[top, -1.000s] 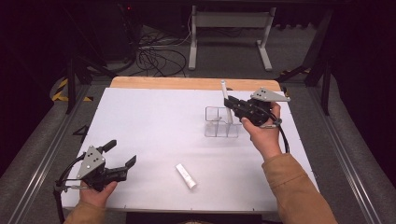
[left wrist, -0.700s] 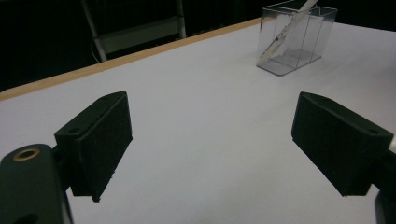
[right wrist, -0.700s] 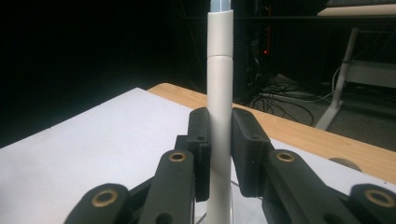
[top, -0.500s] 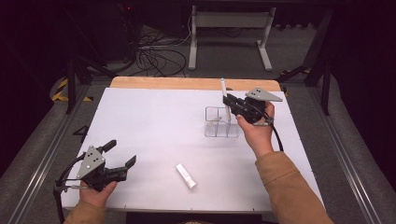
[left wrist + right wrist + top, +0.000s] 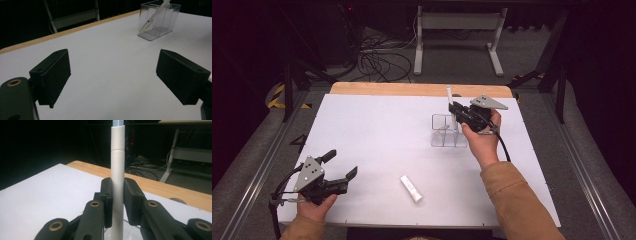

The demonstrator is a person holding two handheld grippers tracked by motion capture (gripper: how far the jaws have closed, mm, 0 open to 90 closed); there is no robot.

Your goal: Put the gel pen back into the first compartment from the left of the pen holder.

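Two grippers: the left gripper (image 5: 343, 169) rests near the front left corner of the white table (image 5: 377, 140); the right gripper (image 5: 454, 109) is held over the clear box (image 5: 448, 131) toward the far right.
Right gripper state: jaws pressed together on a white pen (image 5: 117, 177), pinching its barrel from both sides.
Pen, right gripper view: it stands upright between the two black pads, a seam ringing the barrel above the jaws and a bluish tip at the top edge; its lower end drops out of sight below the jaws.
Pen, high view: a thin white stick (image 5: 449, 95) rising above the gripper, with its lower part going down into the clear box.
Pen, left gripper view: the lower part (image 5: 152, 18) leans aslant inside the box, its tip near the floor of one compartment; this is what the other two views hide.
Clear box: a transparent holder (image 5: 160, 21) with an inner divider, standing on the table well away from the left gripper.
Left gripper state: jaws spread wide, nothing between the pads, bare table beyond them.
White cap or tube: a short white cylinder (image 5: 411, 188) lies flat near the front edge, between the two hands, apart from both grippers.
Background: a wooden strip (image 5: 412, 89) edges the far side of the table; cables (image 5: 379, 62) lie on the floor beyond.
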